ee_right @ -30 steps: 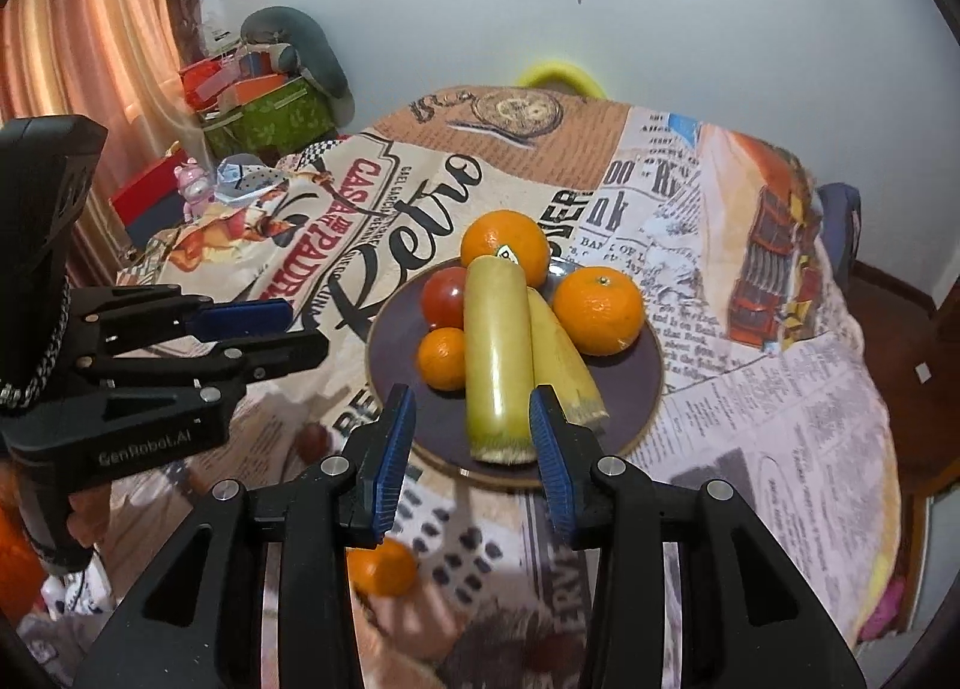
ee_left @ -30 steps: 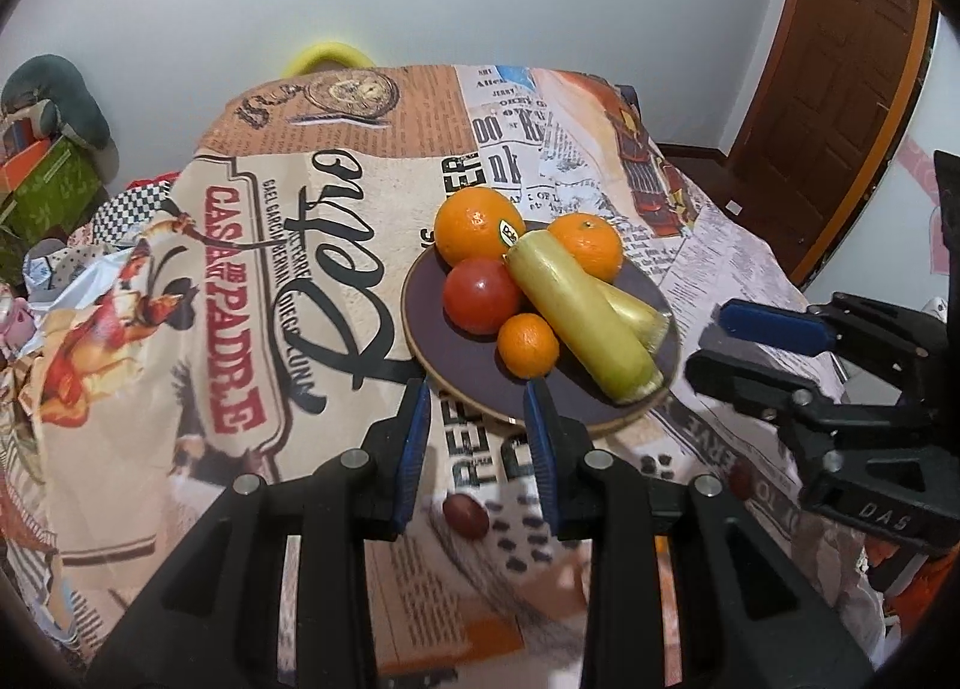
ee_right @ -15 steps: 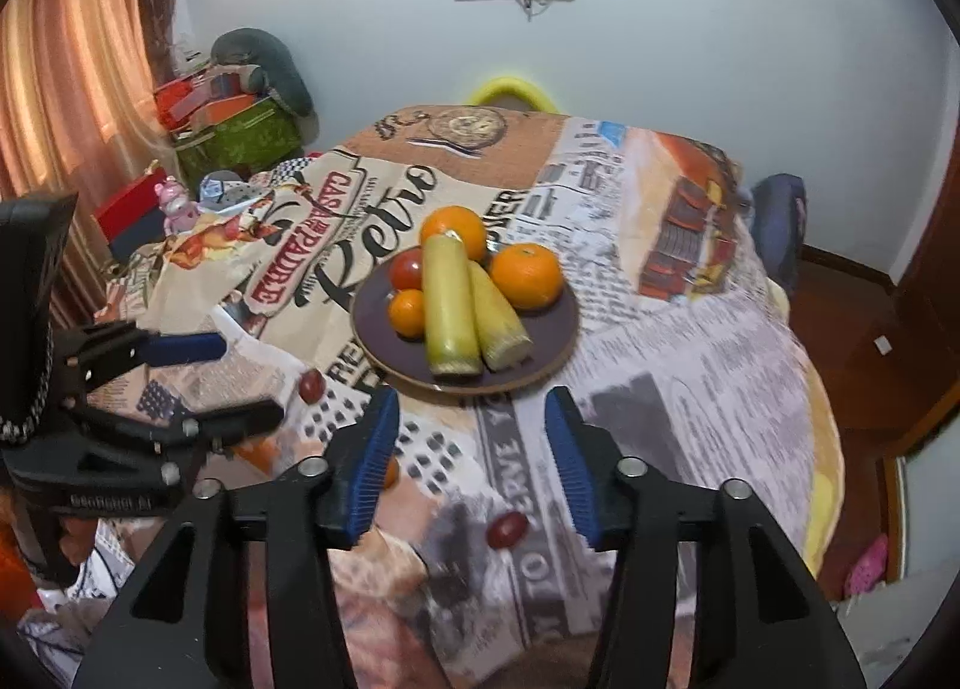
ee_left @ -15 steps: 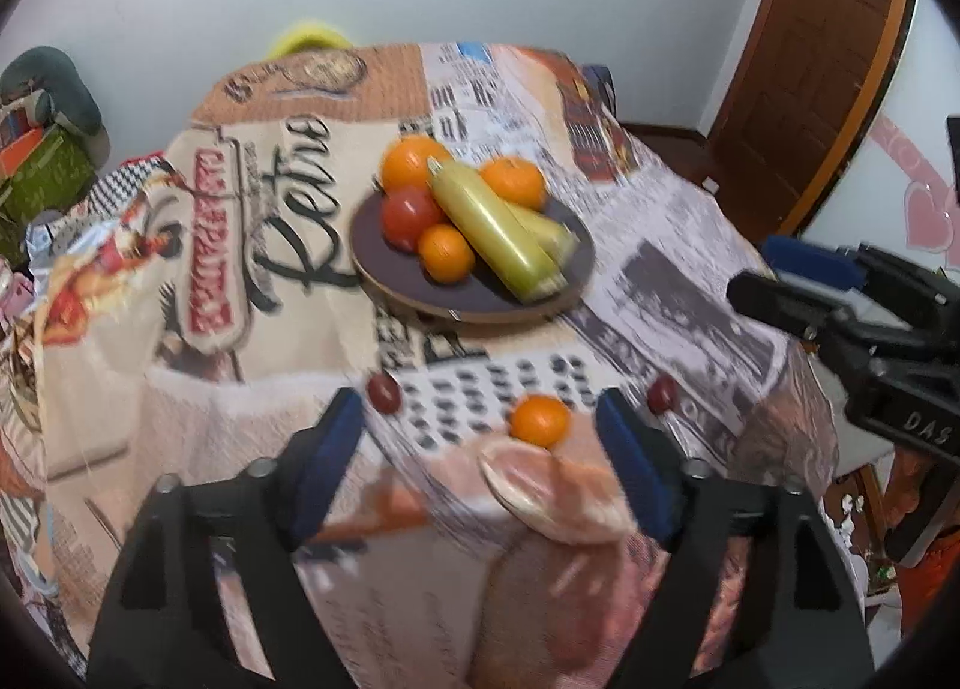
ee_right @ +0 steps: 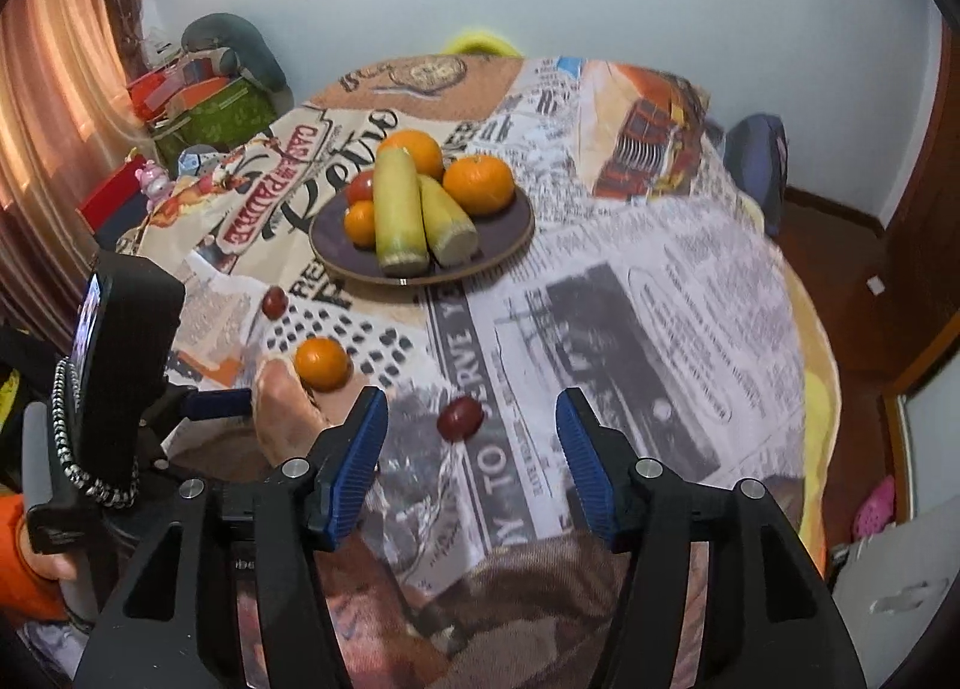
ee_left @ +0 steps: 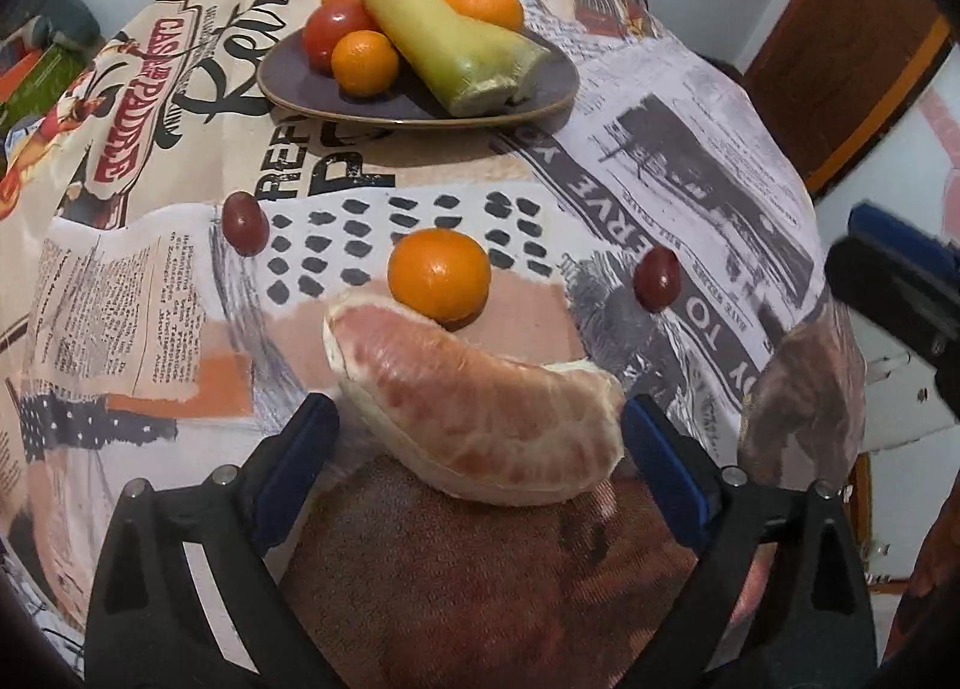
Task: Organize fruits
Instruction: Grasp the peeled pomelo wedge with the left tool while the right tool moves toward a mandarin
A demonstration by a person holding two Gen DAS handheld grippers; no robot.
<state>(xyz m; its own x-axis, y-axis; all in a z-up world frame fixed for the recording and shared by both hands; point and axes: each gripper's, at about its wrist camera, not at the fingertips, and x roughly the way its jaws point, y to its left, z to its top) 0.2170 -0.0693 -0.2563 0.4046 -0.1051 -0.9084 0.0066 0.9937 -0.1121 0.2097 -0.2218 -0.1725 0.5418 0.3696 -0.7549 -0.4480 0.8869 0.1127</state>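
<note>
**Ana:** Fruit was in two groups. The plate (ee_left: 543, 101) on the worktop (ee_right: 630, 293) held oranges, a tomato and two long pale-green pieces, so I judge it was the place for collecting. Near the front edge lay the loose ones: a pomelo piece (ee_left: 474, 419), a small orange (ee_left: 439, 276) touching it, and two grapes, one to the left (ee_left: 245, 222) and one to the right (ee_left: 657, 276).

**Ben:** And the tools?

**Ana:** The left tool (ee_left: 477, 449) was wide open and held nothing; its blue pads stood on both sides of the pomelo piece, not touching it as far as I could tell, probably to take it first. The right tool (ee_right: 471, 461) was also wide open and empty, over the front edge with the right grape (ee_right: 459, 418) beyond its tips.

**Ben:** The surface?

**Ana:** A cloth (ee_right: 600, 161) with newspaper print covered the round worktop and hung over the edge. Behind were a pale wall, a curtain (ee_right: 54, 107) and a wooden door (ee_left: 852, 41).
</note>
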